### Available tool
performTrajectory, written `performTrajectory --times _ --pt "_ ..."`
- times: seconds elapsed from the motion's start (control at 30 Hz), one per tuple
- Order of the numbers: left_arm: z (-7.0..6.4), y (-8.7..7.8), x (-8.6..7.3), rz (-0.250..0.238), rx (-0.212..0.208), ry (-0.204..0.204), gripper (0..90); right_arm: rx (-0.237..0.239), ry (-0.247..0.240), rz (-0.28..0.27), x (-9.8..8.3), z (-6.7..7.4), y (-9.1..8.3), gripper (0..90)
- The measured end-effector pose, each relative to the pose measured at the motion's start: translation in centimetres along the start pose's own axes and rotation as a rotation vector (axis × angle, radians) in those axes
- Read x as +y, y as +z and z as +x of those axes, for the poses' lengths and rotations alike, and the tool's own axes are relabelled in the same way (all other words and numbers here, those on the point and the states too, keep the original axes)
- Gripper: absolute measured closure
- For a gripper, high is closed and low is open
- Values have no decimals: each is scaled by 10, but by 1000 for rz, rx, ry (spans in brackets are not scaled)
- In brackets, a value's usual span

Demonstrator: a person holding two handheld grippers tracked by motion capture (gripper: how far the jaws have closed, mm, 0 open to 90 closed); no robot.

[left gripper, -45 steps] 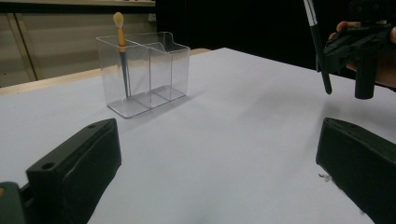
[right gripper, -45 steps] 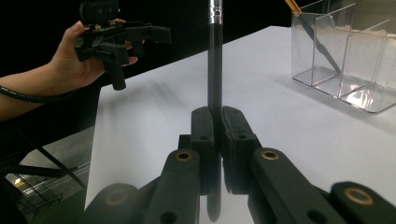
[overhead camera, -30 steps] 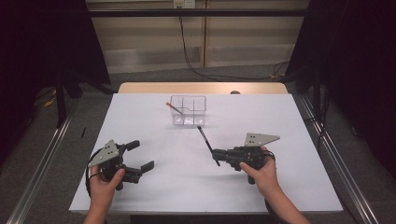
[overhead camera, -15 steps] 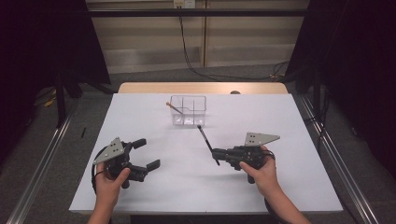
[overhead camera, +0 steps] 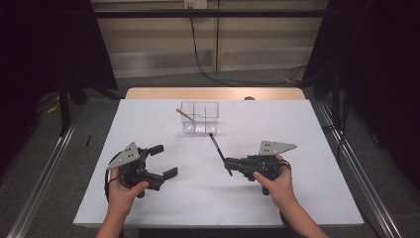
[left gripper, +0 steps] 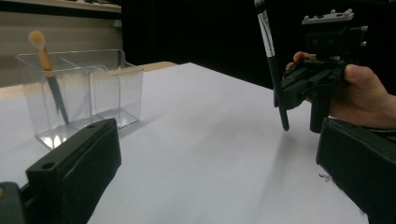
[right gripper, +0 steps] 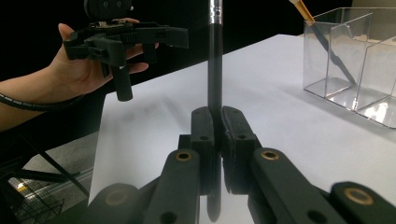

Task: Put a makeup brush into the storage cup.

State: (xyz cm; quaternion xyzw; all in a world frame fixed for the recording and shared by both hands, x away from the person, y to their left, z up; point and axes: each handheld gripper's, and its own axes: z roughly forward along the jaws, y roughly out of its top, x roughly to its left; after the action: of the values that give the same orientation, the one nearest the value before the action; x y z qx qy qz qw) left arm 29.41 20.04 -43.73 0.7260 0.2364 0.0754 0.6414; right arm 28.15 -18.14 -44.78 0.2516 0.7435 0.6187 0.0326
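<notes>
My right gripper [overhead camera: 229, 162] has its jaws clenched on the black brush [overhead camera: 218, 151], gripping low on the handle (the bristle end points toward twelve o'clock, at the clear organizer [overhead camera: 200, 118]). My left gripper [overhead camera: 164, 161] sits at about eight o'clock on the white table [overhead camera: 307, 188], jaws spread with nothing between them. An orange-handled brush [overhead camera: 184, 114] leans in the organizer's left compartment.
</notes>
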Motion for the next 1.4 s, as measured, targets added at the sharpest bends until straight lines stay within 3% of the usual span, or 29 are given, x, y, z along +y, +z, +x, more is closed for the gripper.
performTrajectory --times 0.37,0.47,0.73,0.8,1.13,1.4 --pt "-8 24 7 17 -45 -2 0 -4 9 2 -1 -1 0 849" --pt "-9 31 9 7 -63 -25 0 -2 10 4 -1 -1 1 849" --pt "-15 47 15 11 -98 -10 1 -2 7 6 -2 0 2 849" --pt "-17 51 17 11 -93 4 10 0 8 5 -2 0 2 849" --pt "-23 68 20 5 -103 2 61 2 7 4 -2 1 3 849" --pt "-24 76 20 2 -122 0 153 2 7 9 -2 1 3 849"
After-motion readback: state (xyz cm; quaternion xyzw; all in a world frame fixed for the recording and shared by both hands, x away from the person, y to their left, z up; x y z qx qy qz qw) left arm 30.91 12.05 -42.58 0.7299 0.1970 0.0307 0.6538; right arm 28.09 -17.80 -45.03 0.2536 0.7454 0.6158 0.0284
